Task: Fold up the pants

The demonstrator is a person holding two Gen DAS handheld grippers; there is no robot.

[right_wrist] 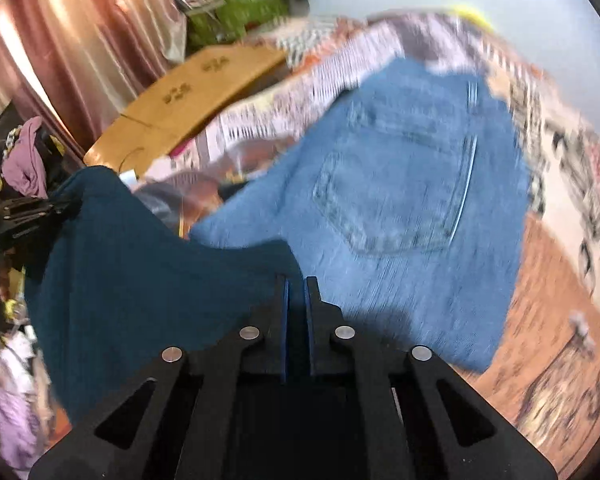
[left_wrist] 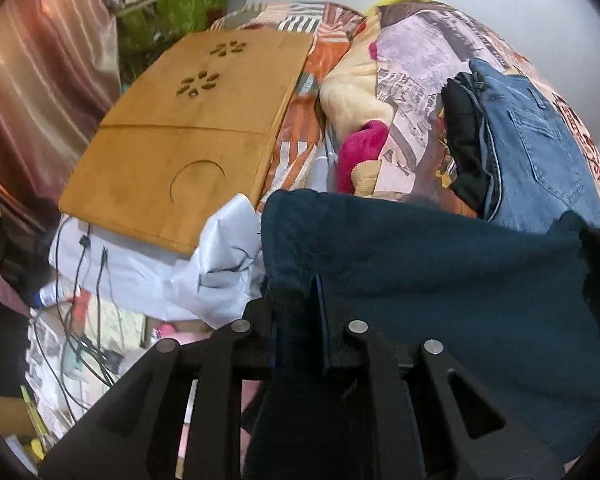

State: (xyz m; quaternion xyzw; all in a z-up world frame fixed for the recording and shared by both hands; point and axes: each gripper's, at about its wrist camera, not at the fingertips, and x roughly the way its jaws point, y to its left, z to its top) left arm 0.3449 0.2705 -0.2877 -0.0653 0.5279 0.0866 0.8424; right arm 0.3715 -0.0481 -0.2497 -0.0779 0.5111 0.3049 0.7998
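Newsprint-patterned bedspread (left_wrist: 416, 92) under tool-gripped teal pants (left_wrist: 440, 272).

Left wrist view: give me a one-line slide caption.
Left gripper pinches dark teal pants above a bed, with blue jeans and a wooden tray behind.

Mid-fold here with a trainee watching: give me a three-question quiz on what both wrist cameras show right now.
1. True or false: the left gripper is shut on the dark teal pants.
2. Which garment lies on the bed beyond the teal pants? A) blue jeans B) red towel C) white shirt
3. Fill in: the bamboo lap tray has a ____ cup recess.

Key: 1 true; 2 A, the blue jeans; 3 round. The right gripper also pinches the teal fabric.
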